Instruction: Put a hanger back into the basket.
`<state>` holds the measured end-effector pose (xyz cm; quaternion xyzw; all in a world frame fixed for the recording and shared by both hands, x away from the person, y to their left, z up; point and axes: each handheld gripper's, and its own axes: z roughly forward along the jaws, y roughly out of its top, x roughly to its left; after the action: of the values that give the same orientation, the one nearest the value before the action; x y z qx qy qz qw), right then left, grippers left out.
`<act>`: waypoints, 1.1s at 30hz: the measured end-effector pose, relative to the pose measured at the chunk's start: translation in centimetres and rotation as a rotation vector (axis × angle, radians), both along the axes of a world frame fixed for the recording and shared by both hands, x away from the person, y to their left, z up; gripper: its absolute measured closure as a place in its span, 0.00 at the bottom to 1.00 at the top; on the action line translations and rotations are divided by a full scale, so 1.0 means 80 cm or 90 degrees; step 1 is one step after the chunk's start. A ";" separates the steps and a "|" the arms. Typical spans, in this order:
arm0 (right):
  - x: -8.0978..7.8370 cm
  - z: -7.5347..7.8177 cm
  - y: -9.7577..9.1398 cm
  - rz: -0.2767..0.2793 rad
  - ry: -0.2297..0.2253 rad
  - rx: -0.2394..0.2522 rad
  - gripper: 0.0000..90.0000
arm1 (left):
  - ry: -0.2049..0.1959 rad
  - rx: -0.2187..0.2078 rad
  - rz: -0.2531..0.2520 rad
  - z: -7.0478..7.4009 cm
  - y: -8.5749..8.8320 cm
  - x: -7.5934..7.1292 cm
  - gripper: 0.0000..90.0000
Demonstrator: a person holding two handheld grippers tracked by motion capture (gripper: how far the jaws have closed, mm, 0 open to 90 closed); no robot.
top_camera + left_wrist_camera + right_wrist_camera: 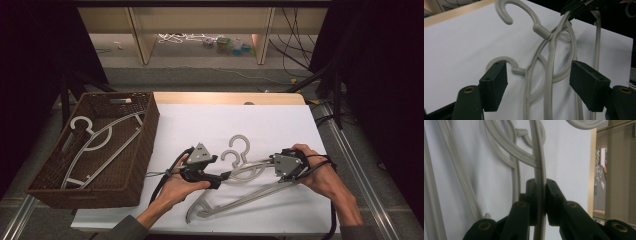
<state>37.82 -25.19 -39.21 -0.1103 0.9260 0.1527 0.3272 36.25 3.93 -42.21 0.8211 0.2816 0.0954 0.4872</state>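
Two grey plastic hangers lie overlapped on the white table top (200, 125). The upper hanger (241, 145) has its hook toward the back, and the lower hanger (220, 205) stretches toward the front edge. My right gripper (270, 162) is shut on a thin hanger arm (539, 157), pinched between the jaws of the right gripper (540, 195). My left gripper (224, 176) points at the hooks from the left. The jaws of the left gripper (541, 85) stand open, with the hanger stems (549, 82) passing between the pads untouched. The small hook (499, 61) curls beside the left pad.
A brown wicker basket (145, 135) sits at the table's left with a third grey hanger (95, 137) inside. Dark curtains flank the table. Shelving and cables (295, 45) lie on the floor beyond the far edge.
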 end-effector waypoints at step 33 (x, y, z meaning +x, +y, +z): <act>-0.006 0.018 0.001 0.011 -0.005 0.048 0.90 | 0.040 0.052 -0.107 0.019 -0.045 0.024 0.90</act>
<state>37.31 -25.12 -37.80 -0.1061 0.9174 0.1899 0.3333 38.14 0.37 -40.69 0.8636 0.2227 0.0395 0.4506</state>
